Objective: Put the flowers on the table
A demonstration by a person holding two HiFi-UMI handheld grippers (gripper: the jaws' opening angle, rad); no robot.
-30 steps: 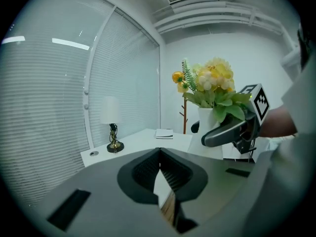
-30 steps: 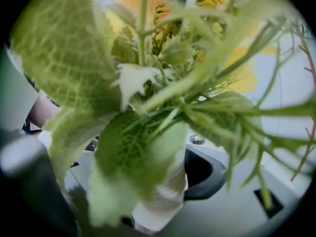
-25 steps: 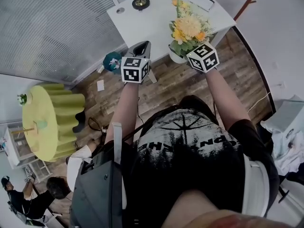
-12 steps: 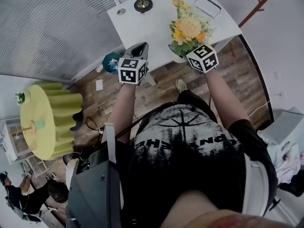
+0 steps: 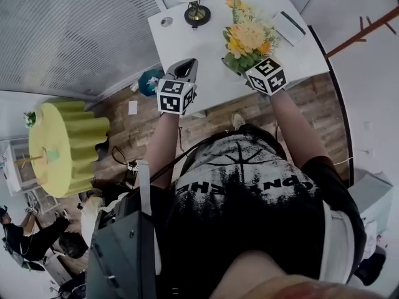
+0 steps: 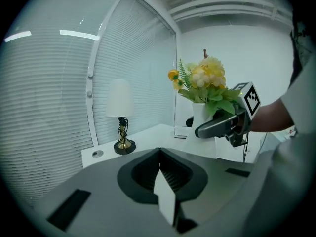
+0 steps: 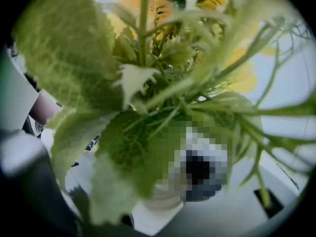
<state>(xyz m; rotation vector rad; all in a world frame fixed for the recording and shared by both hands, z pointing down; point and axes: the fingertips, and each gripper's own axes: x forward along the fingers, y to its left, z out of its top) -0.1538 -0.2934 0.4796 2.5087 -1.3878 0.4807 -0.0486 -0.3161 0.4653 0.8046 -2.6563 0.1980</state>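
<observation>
Two grippers: at near edge of white rectangular table [image 5: 187,42]
Left gripper [image 5: 186,69]: jaws together, empty
Right gripper [image 5: 242,69]: clamped on white vase of yellow flowers [image 5: 248,39]

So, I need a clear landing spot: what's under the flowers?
White table lies below the flowers; the spot directly beneath is covered by leaves and the right gripper.

You're in an office-like room: white tabletop [image 5: 209,45] ahead of your left gripper [image 5: 186,66], lamp [image 5: 197,14] on it, window blinds [image 5: 75,36] to its left, wood floor [image 5: 215,114] below.
</observation>
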